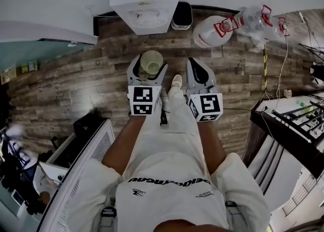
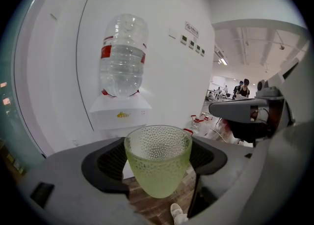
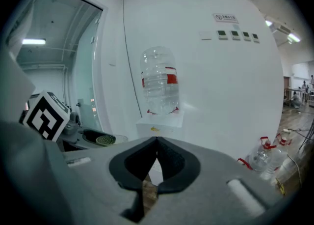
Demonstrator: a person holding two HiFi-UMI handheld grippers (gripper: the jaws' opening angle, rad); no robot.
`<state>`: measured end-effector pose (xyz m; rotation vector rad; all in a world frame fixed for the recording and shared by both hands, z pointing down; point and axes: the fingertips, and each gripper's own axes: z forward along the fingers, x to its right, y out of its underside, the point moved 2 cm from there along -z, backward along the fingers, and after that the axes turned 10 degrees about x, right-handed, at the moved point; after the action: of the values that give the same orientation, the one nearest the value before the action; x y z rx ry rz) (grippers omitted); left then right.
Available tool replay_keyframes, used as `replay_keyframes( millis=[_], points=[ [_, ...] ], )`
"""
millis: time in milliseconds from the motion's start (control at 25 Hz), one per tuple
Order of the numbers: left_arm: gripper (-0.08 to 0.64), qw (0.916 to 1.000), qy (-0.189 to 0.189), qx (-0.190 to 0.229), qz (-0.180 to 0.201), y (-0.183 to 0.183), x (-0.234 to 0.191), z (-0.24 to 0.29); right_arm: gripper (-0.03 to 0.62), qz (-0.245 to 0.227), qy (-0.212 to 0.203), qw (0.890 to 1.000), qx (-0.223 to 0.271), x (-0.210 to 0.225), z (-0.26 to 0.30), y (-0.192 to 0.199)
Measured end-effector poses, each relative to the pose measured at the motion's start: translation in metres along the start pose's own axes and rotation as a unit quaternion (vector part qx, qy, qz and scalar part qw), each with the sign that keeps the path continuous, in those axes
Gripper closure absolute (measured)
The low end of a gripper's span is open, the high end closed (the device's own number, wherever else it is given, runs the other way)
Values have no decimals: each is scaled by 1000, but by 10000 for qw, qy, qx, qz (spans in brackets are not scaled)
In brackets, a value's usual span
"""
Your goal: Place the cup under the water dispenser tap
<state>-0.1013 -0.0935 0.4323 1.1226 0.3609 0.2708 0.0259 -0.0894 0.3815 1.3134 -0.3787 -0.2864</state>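
Note:
A pale green dimpled glass cup (image 2: pixel 158 162) sits upright between the black pads of my left gripper (image 2: pixel 158 156), which is shut on it. From the head view the cup (image 1: pixel 151 63) is held over the wooden floor, a short way in front of the white water dispenser (image 1: pixel 144 0). The dispenser (image 2: pixel 119 112) stands ahead with a clear bottle (image 2: pixel 123 54) on top. My right gripper (image 1: pixel 198 73) hangs beside the left one, its jaws shut with nothing between them (image 3: pixel 156 156). In the right gripper view the dispenser (image 3: pixel 159 126) is ahead too.
Empty water bottles with red handles (image 1: pixel 238 23) lie on the floor right of the dispenser; a dark bin (image 1: pixel 181 15) stands next to it. A white cabinet (image 1: pixel 76 175) is at the lower left, a desk with cables (image 1: pixel 293 119) at the right. People stand far off (image 2: pixel 243 89).

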Motion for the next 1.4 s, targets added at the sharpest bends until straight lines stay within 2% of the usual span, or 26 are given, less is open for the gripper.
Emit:
replay_keyframes(
  millis=[320, 600, 920, 1160, 1400],
  points=[
    [186, 9987, 137, -441, 192, 50, -3, 94, 592, 95, 96, 9995, -269, 55, 36, 56],
    [186, 9959, 109, -850, 293, 101, -19, 164, 593, 199, 81, 9985, -500, 83, 59, 110],
    [186, 9967, -404, -521, 470, 145, -58, 227, 592, 390, 89, 9975, -583, 103, 81, 155],
    [186, 9965, -599, -453, 378, 180, -75, 265, 592, 321, 40, 9975, -633, 120, 89, 180],
    [186, 9960, -753, 86, 483, 210, -101, 304, 592, 318, 9, 9970, -705, 126, 102, 206]
  ],
)
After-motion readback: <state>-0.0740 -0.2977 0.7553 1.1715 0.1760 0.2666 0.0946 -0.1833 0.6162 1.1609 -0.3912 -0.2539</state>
